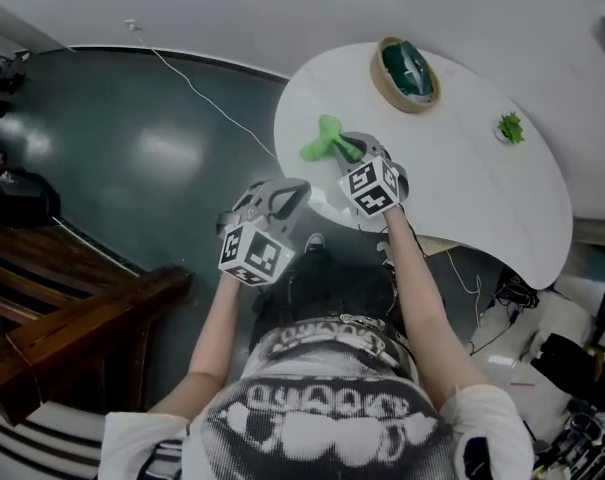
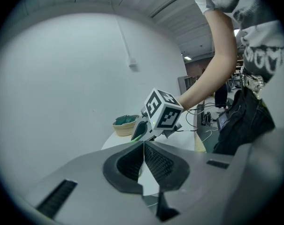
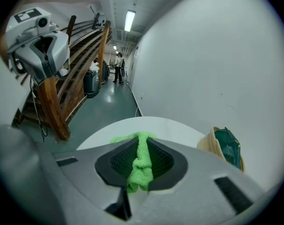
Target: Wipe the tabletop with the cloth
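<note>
My right gripper [image 1: 348, 150] pinches the green cloth [image 1: 318, 145] at the near edge of the white table [image 1: 472, 178] (a basket [image 1: 406, 73] sits at its far side). My left gripper [image 2: 143, 165] is clenched on nothing, off the table.

We've got a woven basket [image 1: 405, 73] up near the white wall [image 1: 282, 8] with something dark green tucked inside, maybe a bag, hard to tell. A small spiky green plant thing [image 1: 509, 127] sits well apart from it. A thin white cable [image 1: 197, 93] trails across the dark green floor [image 1: 132, 158]. There's a wooden stair railing [image 1: 72, 333] on the left.
</note>
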Demonstrator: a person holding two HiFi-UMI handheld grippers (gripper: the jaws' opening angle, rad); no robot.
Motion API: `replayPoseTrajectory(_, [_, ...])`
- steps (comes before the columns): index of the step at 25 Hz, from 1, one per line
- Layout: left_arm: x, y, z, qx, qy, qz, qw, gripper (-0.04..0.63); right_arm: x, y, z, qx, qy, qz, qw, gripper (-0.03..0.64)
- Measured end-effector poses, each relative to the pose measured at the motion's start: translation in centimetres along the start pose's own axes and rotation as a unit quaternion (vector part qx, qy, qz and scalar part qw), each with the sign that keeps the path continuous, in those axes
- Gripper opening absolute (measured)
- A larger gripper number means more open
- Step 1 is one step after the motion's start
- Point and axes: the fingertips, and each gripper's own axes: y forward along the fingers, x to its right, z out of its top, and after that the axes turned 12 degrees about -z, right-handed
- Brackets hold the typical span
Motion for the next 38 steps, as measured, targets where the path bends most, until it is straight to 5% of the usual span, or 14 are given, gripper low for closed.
replayPoseTrajectory(20, [6.2, 16.5, 12.2, 0.007, 0.051, -0.075, 0.9959, 0.007, 15.3, -10.5, -19.9, -0.068, 0.076, -0.077, 0.992, 0.052])
replayPoseTrajectory(38, [20.1, 35.6, 26.4, 0.027, 0.107, -0.178, 0.9778, 0.008, 31.7, -26.4, -44.5, -0.140, 0.143, -0.173, 0.964, 0.052])
